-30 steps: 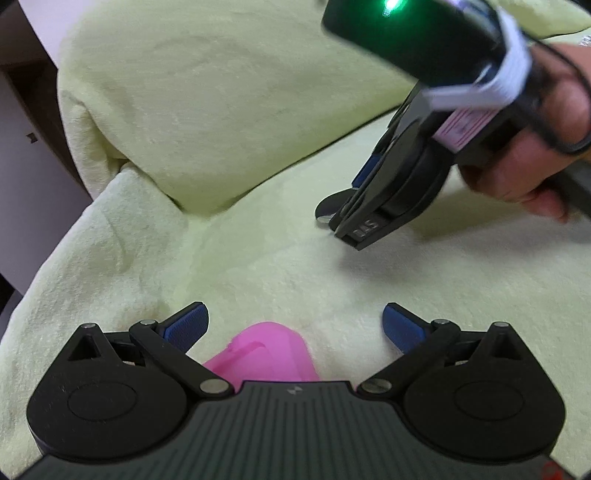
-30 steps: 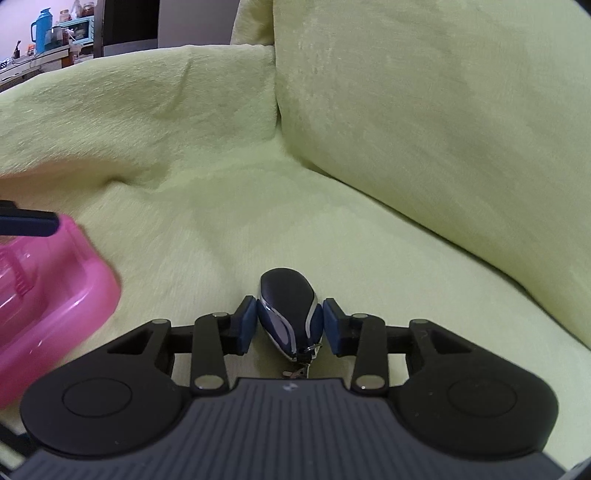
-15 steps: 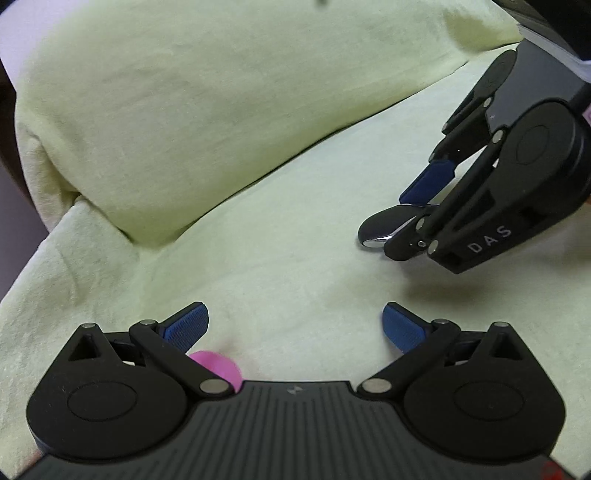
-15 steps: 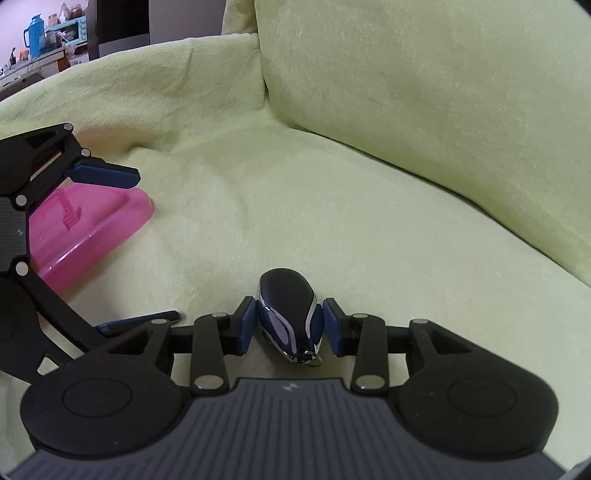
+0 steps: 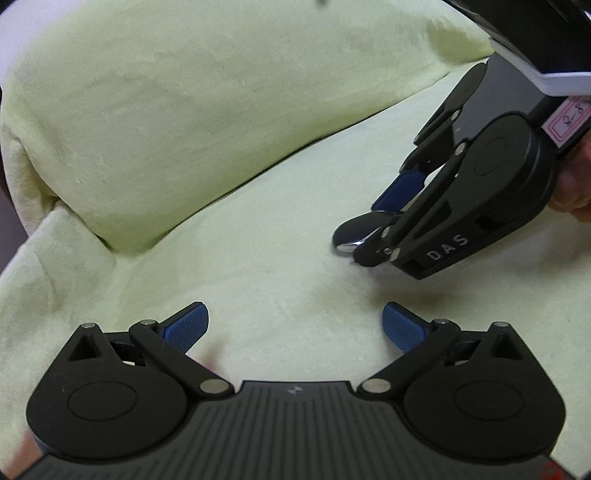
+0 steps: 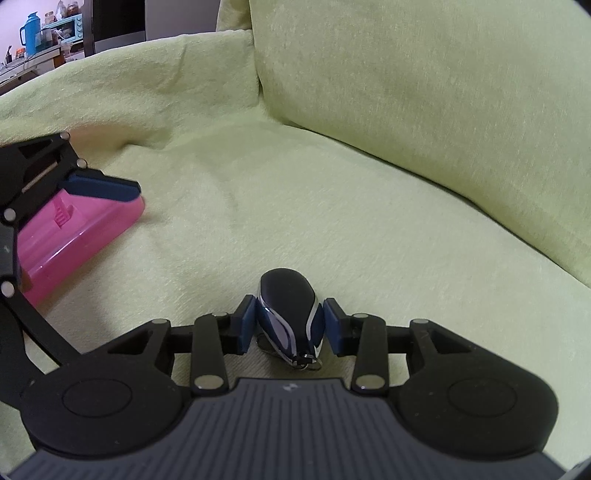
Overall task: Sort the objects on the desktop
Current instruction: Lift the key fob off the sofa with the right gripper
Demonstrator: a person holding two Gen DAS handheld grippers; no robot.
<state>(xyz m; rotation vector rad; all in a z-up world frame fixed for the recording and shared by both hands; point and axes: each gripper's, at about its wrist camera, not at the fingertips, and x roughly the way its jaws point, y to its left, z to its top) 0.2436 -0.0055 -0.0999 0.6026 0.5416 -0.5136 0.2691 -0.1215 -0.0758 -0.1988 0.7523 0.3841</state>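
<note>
A black and blue car key fob (image 6: 288,314) with a chrome edge and a key ring sits between the blue pads of my right gripper (image 6: 290,325), which is shut on it just above the yellow-green cushion. From the left wrist view, the right gripper (image 5: 380,225) comes in from the upper right with the fob's nose (image 5: 354,230) sticking out near the fabric. A pink plastic box (image 6: 74,240) lies at the left, partly under a left gripper finger (image 6: 99,188). My left gripper (image 5: 295,325) is open and holds nothing.
A yellow-green towel-covered sofa seat (image 6: 332,206) fills both views, with a back cushion (image 6: 424,92) and an armrest (image 5: 184,110) rising behind. A person's hand (image 5: 572,192) holds the right gripper. A shelf with a blue jug (image 6: 31,31) is far back left.
The pink box has slid out of the left wrist view, leaving only a faint pink blur. The right gripper, still holding the fob, has shifted lower and closer to the cushion.
</note>
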